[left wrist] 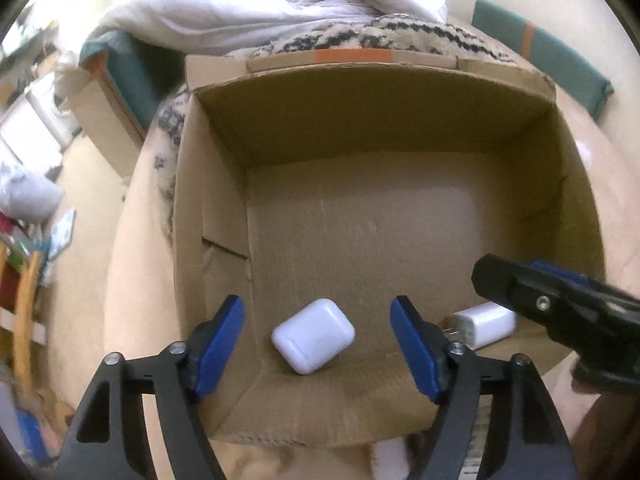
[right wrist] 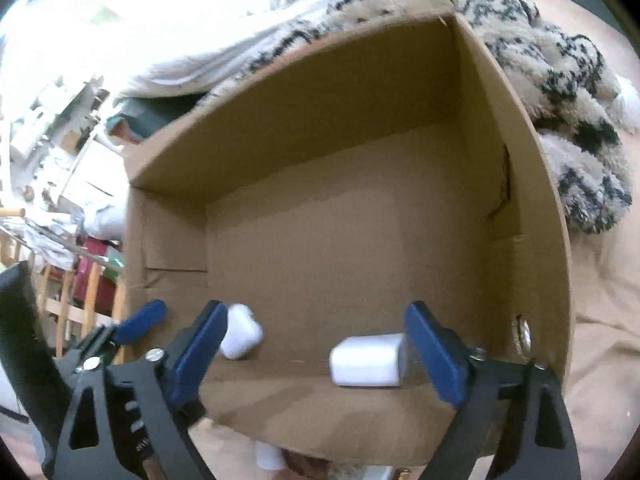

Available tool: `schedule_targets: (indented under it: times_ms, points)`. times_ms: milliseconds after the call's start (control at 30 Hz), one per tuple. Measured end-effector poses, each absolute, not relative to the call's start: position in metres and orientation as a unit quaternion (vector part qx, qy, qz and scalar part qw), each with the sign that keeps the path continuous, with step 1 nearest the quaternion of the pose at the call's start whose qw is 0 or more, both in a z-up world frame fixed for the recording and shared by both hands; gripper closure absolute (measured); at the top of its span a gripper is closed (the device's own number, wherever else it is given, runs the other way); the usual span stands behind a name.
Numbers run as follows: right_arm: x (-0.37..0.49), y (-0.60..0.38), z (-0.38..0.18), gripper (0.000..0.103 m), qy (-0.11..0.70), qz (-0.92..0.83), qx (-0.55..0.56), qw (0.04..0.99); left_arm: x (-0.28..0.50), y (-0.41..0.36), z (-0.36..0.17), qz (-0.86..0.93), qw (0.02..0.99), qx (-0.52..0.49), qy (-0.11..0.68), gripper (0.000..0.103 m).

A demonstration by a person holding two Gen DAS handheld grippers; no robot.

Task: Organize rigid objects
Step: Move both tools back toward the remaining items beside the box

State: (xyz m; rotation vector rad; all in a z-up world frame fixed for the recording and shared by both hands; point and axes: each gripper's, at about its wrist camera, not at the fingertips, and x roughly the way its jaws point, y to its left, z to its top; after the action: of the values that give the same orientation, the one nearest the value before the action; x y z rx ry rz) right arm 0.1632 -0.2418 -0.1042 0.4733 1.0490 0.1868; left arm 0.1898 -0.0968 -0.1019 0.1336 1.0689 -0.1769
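An open cardboard box [left wrist: 360,128] sits on a beige table. On its floor near the front lie a white earbud case [left wrist: 313,335] and a white plug charger [left wrist: 482,324]. My left gripper [left wrist: 318,344] is open and empty, with its blue pads either side of the case, above it. In the right wrist view the box [right wrist: 320,128] holds the charger [right wrist: 366,360] and the case [right wrist: 240,330]. My right gripper [right wrist: 316,354] is open and empty over the box's front edge, with the charger by its right pad. The right gripper also shows in the left wrist view [left wrist: 560,312].
A black-and-cream fluffy blanket [right wrist: 568,92] and a white cloth [left wrist: 260,4] lie behind the box. A small white object [right wrist: 268,456] lies on the table in front of the box. Cluttered shelves and wooden furniture [left wrist: 24,312] stand at the left.
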Motion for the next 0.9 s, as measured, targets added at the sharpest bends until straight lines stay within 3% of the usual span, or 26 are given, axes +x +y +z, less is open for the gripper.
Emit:
schedule_targets:
  times_ms: [900]
  points:
    - [0.1, -0.265, -0.046, 0.0, 0.385, 0.066, 0.215, 0.895, 0.129, -0.052, -0.062, -0.074, 0.861, 0.005, 0.503, 0.03]
